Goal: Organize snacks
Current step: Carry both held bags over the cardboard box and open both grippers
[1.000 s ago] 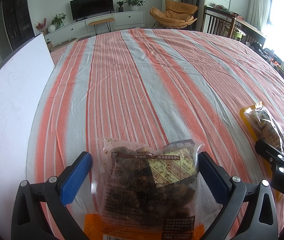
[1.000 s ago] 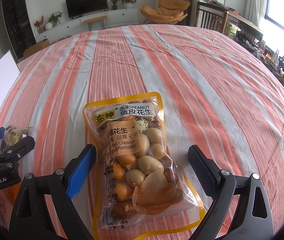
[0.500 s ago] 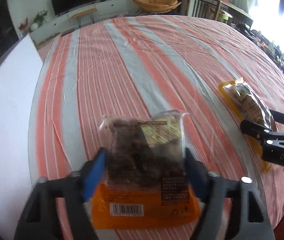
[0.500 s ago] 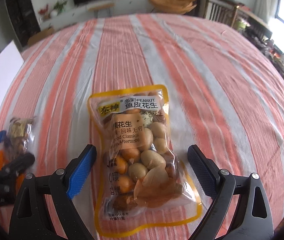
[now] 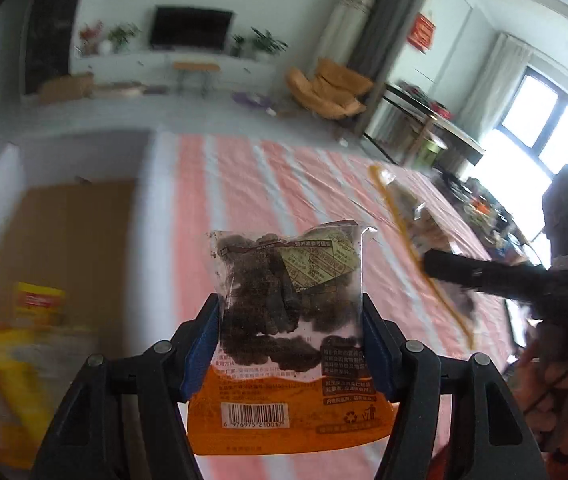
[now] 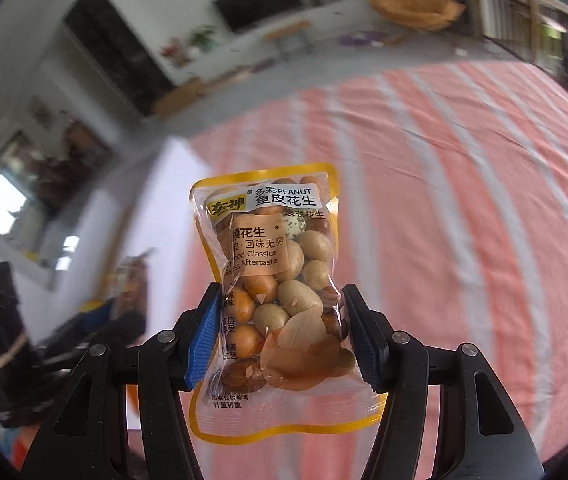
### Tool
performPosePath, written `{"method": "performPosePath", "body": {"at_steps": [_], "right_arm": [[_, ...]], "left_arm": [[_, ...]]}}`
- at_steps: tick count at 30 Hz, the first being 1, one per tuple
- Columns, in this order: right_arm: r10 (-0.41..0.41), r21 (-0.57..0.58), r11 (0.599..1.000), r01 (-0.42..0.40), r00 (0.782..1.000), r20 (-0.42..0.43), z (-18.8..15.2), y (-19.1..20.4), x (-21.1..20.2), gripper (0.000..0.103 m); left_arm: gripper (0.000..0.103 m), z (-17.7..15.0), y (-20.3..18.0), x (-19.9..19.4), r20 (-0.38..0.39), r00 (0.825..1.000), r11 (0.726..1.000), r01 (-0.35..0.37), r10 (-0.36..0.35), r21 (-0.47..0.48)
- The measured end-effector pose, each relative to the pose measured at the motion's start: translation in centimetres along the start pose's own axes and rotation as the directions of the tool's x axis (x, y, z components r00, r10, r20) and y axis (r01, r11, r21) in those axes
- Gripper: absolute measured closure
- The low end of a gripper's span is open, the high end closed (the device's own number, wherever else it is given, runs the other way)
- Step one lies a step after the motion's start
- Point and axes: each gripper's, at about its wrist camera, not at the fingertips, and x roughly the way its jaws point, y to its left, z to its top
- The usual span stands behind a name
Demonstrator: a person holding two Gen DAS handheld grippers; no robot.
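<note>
**Both packets up off the cloth**

Left gripper (image 5: pixel 290 344) clamped on the dark dried-fruit packet (image 5: pixel 290 320), blue pads squeezing its two side edges, packet upright and clear of the striped tablecloth (image 5: pixel 244 200). Right gripper (image 6: pixel 280 336) clamped on the peanut packet (image 6: pixel 272 280) the same way, pinching it in at the waist, held upright in the air above the cloth.

Out to the left in the left wrist view: an open cardboard box (image 5: pixel 64 224) beside the table, yellow snack bags (image 5: pixel 32 312) already lying in it, all blurred. Looks like the sorting destination, though not certain.

Progress, as a guess: pick-up done for both, at least a couple of bags already boxed, carry and drop still to come.

Against a second ago: tongs then wide apart around packets lying flat on the cloth; now shut and lifted, cameras swung toward the box side, background smeared with motion.
</note>
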Motion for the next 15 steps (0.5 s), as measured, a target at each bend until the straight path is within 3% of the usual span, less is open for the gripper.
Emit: {"method": "performPosePath", "body": {"at_steps": [2,4,8,11,13,15], "right_arm": [[0.121,-0.055,0.991,-0.121,0.993,-0.004,0.5,5.3,-0.1,0.04],[0.217,-0.116,0.969,-0.219,0.976,-0.031,0.9,10.7,0.5,0.04],[0.309,-0.239,0.917,-0.32,0.947,-0.084,0.9,20.2,3.8,0.029],[0.335,-0.258,0.894,-0.365,0.929,-0.154,0.0,23.4,7.0,0.023],[0.331,-0.226,0.898,-0.378,0.917,-0.221,-0.7,23.9,8.7,0.022],[0.308,-0.236,0.906,-0.352,0.929,-0.205,-1.4,23.2,8.9,0.022]], "left_arm": [[0.037,0.1,3.6,-3.3,0.027,0.993,0.993,-0.112,0.113,-0.021],[0.035,-0.5,7.0,-5.3,0.018,0.975,0.974,-0.222,0.223,-0.044],[0.018,-3.2,13.0,-6.6,-0.073,0.898,0.896,-0.438,0.433,-0.075],[0.017,-5.2,14.5,-7.1,-0.11,0.857,0.854,-0.513,0.504,-0.085],[0.013,-5.9,14.4,-7.5,-0.097,0.842,0.839,-0.538,0.53,-0.085],[0.009,-6.2,13.7,-7.8,-0.073,0.835,0.831,-0.55,0.546,-0.085]]}}
